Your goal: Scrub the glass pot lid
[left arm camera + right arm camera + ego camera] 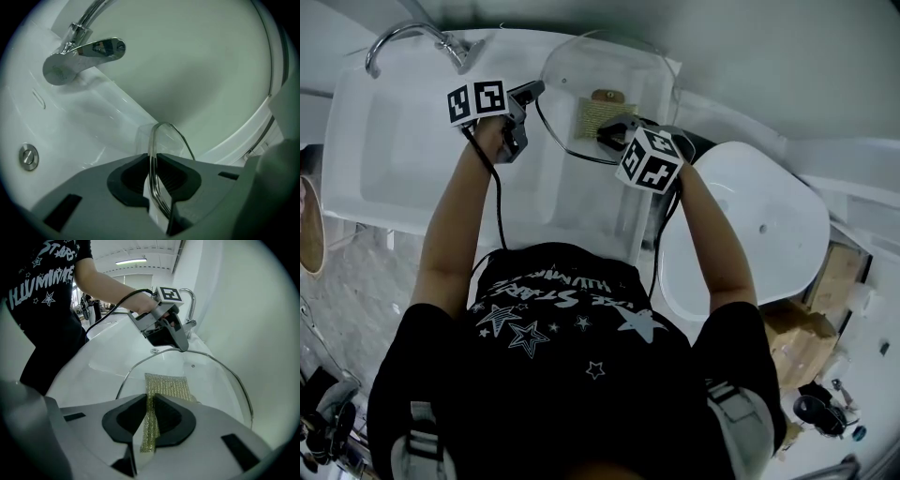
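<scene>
Lid rim (151, 154) between left fingers (129, 180), scourer (168, 386) between right fingers (176, 420)

Gold-woven scouring pad (167, 386), white sink (398, 164)

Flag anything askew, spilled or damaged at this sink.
Nothing stands out. The left gripper clamps the glass lid by its rim, the right gripper pinches the scrub pad against it, and no crack or spill shows.
</scene>
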`<action>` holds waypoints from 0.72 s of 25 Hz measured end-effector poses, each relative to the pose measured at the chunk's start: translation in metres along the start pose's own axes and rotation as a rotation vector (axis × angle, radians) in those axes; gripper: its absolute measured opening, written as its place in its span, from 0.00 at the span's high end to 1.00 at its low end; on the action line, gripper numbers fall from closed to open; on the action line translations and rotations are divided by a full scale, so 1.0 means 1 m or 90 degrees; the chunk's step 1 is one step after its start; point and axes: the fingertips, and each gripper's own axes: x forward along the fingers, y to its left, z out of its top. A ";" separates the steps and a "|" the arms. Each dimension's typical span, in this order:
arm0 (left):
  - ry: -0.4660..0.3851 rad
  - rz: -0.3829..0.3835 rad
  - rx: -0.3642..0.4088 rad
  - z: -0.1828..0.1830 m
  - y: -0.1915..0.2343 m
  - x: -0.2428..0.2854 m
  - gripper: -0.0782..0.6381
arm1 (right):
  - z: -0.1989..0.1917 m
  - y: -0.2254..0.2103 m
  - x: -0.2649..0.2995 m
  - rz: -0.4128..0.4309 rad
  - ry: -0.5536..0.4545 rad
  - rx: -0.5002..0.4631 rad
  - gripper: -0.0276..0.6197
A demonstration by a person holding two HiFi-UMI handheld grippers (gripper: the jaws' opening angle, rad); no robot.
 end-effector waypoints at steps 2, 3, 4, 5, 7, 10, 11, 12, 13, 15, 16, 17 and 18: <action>-0.003 0.002 -0.002 0.000 0.000 0.000 0.80 | 0.002 0.009 -0.001 0.016 0.000 -0.002 0.87; -0.004 0.003 -0.004 0.000 0.000 0.000 0.80 | 0.003 0.013 -0.002 0.025 -0.002 -0.003 0.87; -0.005 0.004 -0.005 0.000 0.000 0.001 0.80 | 0.004 0.017 -0.003 0.033 -0.002 -0.003 0.87; -0.006 0.005 -0.007 0.000 0.000 0.001 0.80 | 0.005 0.020 -0.004 0.041 -0.002 -0.003 0.87; -0.006 0.006 -0.007 0.001 0.001 0.001 0.80 | 0.006 0.025 -0.005 0.052 0.000 0.001 0.87; -0.007 0.007 -0.006 0.001 0.001 0.001 0.80 | 0.006 0.028 -0.006 0.057 0.004 0.006 0.87; -0.007 0.006 -0.006 0.001 0.001 0.001 0.80 | 0.006 0.028 -0.006 0.055 0.005 0.005 0.87; -0.006 0.006 -0.005 0.000 0.001 0.001 0.80 | 0.005 0.028 -0.007 0.050 0.004 0.002 0.87; -0.006 0.007 -0.004 0.000 0.000 0.001 0.80 | 0.005 0.027 -0.008 0.042 0.003 -0.003 0.87; -0.003 0.009 0.002 -0.001 0.000 0.001 0.80 | 0.006 0.021 -0.014 0.015 -0.002 -0.017 0.87; -0.002 0.010 0.005 -0.001 -0.001 0.001 0.80 | 0.007 0.016 -0.019 -0.003 -0.006 -0.026 0.87; -0.001 0.010 0.006 -0.001 -0.001 0.001 0.80 | 0.009 0.009 -0.024 -0.024 -0.010 -0.039 0.87; -0.001 0.010 0.005 -0.001 -0.002 0.001 0.80 | 0.011 0.002 -0.029 -0.045 -0.015 -0.054 0.87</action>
